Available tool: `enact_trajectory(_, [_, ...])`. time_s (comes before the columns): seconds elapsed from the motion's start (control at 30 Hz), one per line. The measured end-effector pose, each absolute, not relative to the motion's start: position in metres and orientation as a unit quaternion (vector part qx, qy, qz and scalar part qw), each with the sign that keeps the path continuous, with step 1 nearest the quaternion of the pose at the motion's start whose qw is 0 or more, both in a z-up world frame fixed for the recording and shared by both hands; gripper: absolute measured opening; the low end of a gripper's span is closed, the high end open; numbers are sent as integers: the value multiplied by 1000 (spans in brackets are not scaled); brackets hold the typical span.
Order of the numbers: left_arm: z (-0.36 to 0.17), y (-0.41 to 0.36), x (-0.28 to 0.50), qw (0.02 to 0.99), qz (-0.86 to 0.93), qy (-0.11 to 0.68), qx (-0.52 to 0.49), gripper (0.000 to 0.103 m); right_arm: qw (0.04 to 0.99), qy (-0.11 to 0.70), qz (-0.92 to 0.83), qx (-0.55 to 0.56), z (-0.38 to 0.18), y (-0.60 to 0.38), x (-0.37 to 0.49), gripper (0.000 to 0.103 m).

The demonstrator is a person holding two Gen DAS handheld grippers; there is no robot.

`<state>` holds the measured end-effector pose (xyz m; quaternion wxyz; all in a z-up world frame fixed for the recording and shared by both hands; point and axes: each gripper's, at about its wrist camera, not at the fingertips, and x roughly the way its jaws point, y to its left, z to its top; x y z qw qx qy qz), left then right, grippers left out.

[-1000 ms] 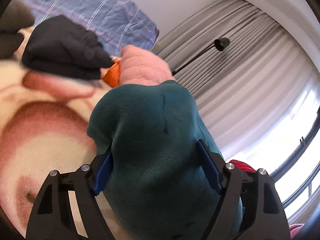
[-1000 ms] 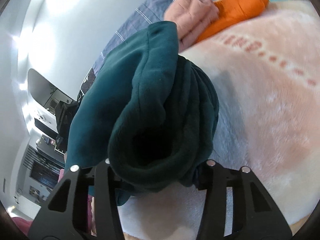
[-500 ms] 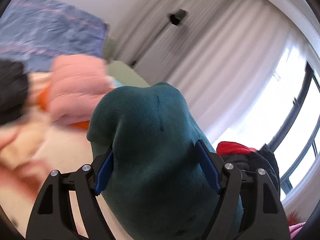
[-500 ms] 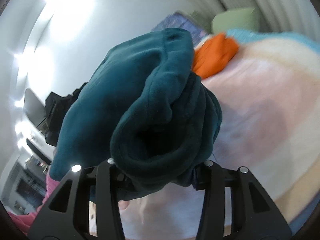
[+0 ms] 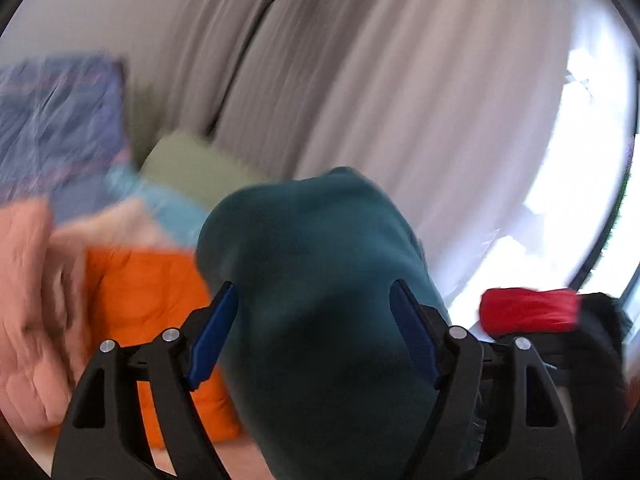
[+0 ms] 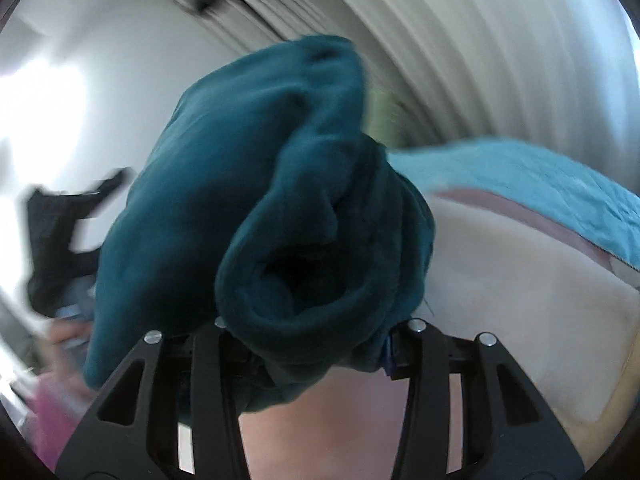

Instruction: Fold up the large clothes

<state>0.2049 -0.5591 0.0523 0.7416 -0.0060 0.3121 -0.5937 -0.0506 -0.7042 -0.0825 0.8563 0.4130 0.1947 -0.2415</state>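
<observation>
A folded dark teal fleece garment (image 5: 320, 280) fills the middle of the left wrist view, carried in the air. My left gripper (image 5: 316, 300) is shut on it, its blue pads (image 5: 214, 332) pressing both sides of the bundle. In the right wrist view the same teal fleece (image 6: 280, 200) bulges in rolled folds over my right gripper (image 6: 316, 336), which is shut on its other end; the fingertips are mostly buried in cloth. Below lies the bed's cream and pink blanket (image 6: 520, 280).
A folded orange garment (image 5: 152, 304) and a pink quilted one (image 5: 28, 300) lie on the bed at left. Red cloth (image 5: 528, 310) and dark clothing sit at right by the window. Grey curtains (image 5: 380, 80) and a blue blanket edge (image 6: 540, 184) are behind.
Both grippers have swung sideways with the teal fleece. The black folded garment has left the left view; the orange garment is closer, and the curtains and window now fill the background.
</observation>
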Motion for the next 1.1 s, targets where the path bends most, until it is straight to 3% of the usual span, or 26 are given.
enact_trajectory(0.1, [3,-550,213,715,-607,348,-8,78,831,234,-274,424,-125,-714,-27,45])
enact_trajectory(0.2, [-42,-543,209,707,-598,373,53,78,836,243,-284,402,-116,-707,-21,48])
enact_trajectory(0.23, [-47,-542,207,707,-600,371,56,84,840,248,-281,393,-116,-710,-17,50])
enact_trajectory(0.33, [-56,-523,221,705,-588,396,-3,86,845,250,-275,384,-114,-705,-23,52])
enact_trajectory(0.4, [-53,-511,218,712,-579,398,-9,86,837,242,-268,411,-119,-712,-25,56])
enact_trajectory(0.53, [-37,-484,196,723,-586,366,17,86,815,234,-266,458,-110,-716,-46,77])
enact_trajectory(0.77, [-8,-435,155,739,-595,316,21,99,859,217,-292,360,-50,-664,-85,82])
enact_trajectory(1.03, [21,-387,75,779,-575,240,67,102,913,172,-317,192,19,-534,-127,101])
enact_trajectory(1.1, [25,-373,54,787,-569,227,73,102,918,152,-326,168,27,-509,-141,101])
